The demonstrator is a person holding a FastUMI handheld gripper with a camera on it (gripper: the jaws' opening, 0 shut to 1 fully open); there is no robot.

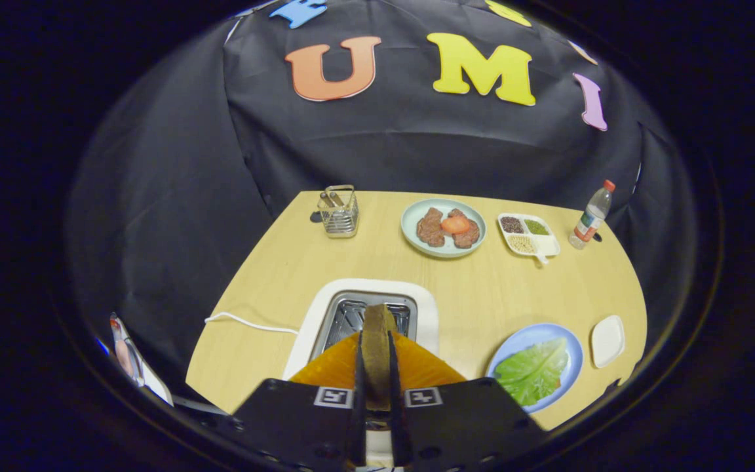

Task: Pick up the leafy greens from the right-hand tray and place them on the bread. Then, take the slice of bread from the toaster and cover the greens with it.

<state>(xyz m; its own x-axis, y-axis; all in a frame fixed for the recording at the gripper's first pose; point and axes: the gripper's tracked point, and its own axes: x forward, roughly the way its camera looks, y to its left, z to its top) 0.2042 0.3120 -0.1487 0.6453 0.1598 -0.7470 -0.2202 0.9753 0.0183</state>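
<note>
My gripper [375,344] is shut on a brown slice of bread [377,321], held upright and edge-on between both fingers. The slice hangs just above the open slot of the white toaster [322,308], which stands right ahead of the fingers. To the right of the fingers, near the table's front edge, a blue plate [564,341] holds a flat green lettuce leaf [533,372]. Whatever lies under the leaf is hidden.
On the wooden table [482,288], beyond the toaster, stand a wire basket [339,211], a pale plate with meat patties and a tomato slice [443,227], a white divided dish of grains [527,235] and a bottle [591,215]. A small white dish [607,340] sits right of the blue plate. The toaster's cable [246,321] runs left.
</note>
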